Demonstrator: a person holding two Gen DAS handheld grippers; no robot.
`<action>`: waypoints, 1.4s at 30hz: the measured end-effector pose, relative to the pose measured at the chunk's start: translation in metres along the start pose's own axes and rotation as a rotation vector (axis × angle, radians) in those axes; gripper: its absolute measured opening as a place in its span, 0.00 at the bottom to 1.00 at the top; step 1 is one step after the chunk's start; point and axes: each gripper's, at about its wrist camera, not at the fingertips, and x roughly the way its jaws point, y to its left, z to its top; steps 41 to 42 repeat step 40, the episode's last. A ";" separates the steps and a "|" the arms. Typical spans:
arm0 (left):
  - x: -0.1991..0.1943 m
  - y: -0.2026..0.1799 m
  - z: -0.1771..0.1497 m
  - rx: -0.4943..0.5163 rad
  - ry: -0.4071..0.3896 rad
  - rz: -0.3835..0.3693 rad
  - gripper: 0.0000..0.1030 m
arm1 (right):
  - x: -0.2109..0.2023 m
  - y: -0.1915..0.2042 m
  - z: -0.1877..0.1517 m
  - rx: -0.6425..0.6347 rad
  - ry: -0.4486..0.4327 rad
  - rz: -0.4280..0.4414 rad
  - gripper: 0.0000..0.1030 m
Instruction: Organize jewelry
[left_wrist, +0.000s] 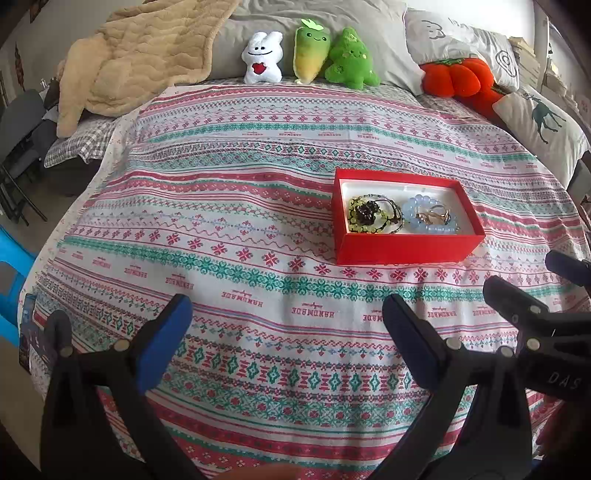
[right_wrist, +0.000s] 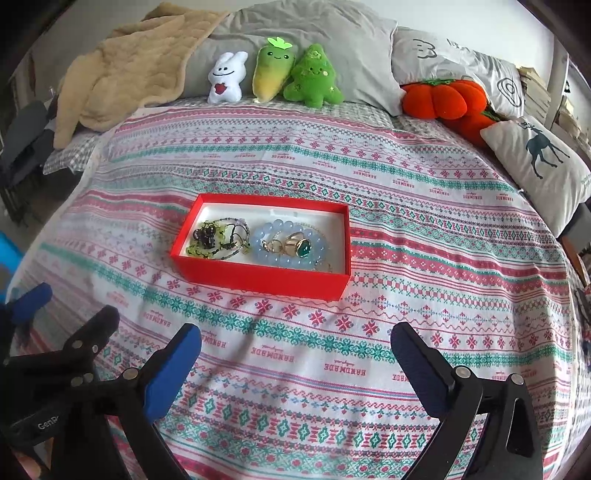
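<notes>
Seemingly the sorting is done or nearly so: every piece of jewelry I can see already sits inside the red box (right_wrist: 260, 280), and none lies loose on the patterned bedspread (right_wrist: 424, 229) around it. Both grippers hang back near the front edge of the bed, neither touching anything.

Left gripper (left_wrist: 286, 325): jaws spread wide, nothing between them, only cloth below. Right gripper (right_wrist: 295, 350): likewise fully released, empty, pads well apart.

Inside the box, left half holds a tangle, a green bead bracelet (right_wrist: 207, 236) w/ a dark charm cluster on top and thin cords trailing. Right half holds a pale blue bead bracelet (right_wrist: 291, 245) lying as a ring, w/ a gold ring set with a green stone (right_wrist: 301, 246) and a smaller gold piece inside its loop (can't tell exactly what the small one is).

Relative to the grippers: from the right wrist view the box lies ahead and a bit left of the jaw gap, well apart from the tips. From the left wrist view it lies ahead and to the right, also clear of the tips.

Next move, as I judge it: if anything remains, it's tidying, e.g. untangling the green pile, or finding a lid. That'd need a forward reach over the near wall and a fine pinch, since cords and beads are small and slippy. No lid is in view.
</notes>
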 end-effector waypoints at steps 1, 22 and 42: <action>0.000 0.000 0.000 0.000 0.000 -0.001 0.99 | 0.000 0.000 0.000 0.000 0.000 0.000 1.00; -0.001 -0.002 0.000 0.003 0.003 -0.001 0.99 | -0.002 -0.001 0.001 -0.005 0.000 0.002 1.00; -0.001 -0.006 -0.001 0.012 -0.005 0.003 0.99 | -0.004 -0.002 0.002 -0.008 -0.009 0.004 1.00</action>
